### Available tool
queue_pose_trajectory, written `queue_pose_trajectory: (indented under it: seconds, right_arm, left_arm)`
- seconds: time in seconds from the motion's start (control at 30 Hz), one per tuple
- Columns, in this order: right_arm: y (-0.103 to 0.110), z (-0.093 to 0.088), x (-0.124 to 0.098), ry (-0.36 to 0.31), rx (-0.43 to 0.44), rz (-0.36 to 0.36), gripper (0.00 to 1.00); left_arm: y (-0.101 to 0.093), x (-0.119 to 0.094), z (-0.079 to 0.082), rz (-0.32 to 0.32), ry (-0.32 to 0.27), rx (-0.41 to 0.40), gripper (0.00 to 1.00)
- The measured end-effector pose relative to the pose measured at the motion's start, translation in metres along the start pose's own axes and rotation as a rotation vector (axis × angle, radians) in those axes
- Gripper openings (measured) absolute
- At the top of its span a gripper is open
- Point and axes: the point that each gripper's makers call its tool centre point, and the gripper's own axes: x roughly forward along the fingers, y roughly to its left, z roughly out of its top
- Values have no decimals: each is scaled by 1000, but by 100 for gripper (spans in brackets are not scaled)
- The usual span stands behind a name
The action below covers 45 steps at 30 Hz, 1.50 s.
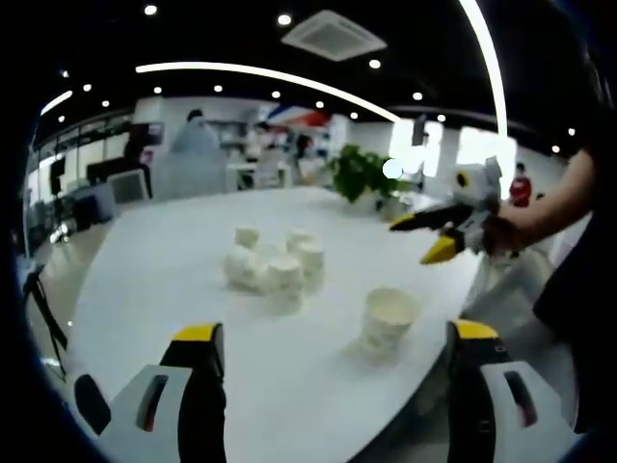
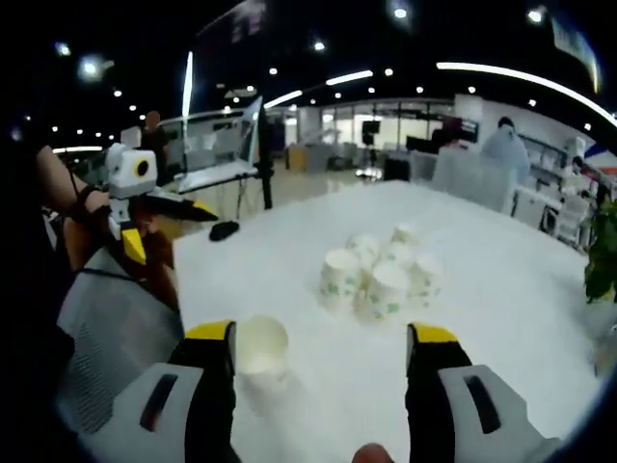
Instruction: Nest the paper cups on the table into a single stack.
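Both grippers are held above the white table (image 1: 174, 280) with jaws apart, nothing gripped. A lone paper cup (image 1: 388, 318) stands upright near the edge; the cup cluster (image 1: 275, 262) sits mid-table. Stacking appears not yet begun; the left gripper (image 1: 328, 362) and right gripper (image 2: 318, 362) must be lowered onto a first cup.

On the white table (image 1: 174, 270) I count one paper cup standing alone (image 1: 388, 318) and a huddle of cups (image 1: 275, 262), about five or six, too blurred to count surely. I hold two grippers: my left (image 1: 328, 338) and my right (image 2: 323, 338).
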Motion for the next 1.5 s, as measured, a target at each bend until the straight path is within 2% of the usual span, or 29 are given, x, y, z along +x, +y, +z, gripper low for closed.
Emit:
queue_pose_trajectory:
  seconds: [0.23,0.33,0.57,0.7,0.83,1.3,1.5]
  right_arm:
    - [-16,-4,-7,12,5,-48,70]
    - [-27,-4,-10,12,-10,-101,74]
    - [-36,-6,-14,15,5,-128,81]
    - [-41,-6,-16,7,16,-153,88]
    - [-46,-10,-17,5,51,-172,100]
    - [-44,-11,-18,-12,65,-173,100]
    - [-44,-11,-19,-15,68,-168,100]
  left_arm:
    - [1,0,-1,6,1,-4,96]
    - [1,0,-1,10,3,-9,96]
    - [3,-1,-1,15,1,-15,95]
    - [3,-1,-2,17,1,-18,95]
    - [4,-1,-2,20,0,-21,95]
    - [4,2,-1,16,0,-22,95]
    - [7,12,3,19,-4,-20,95]
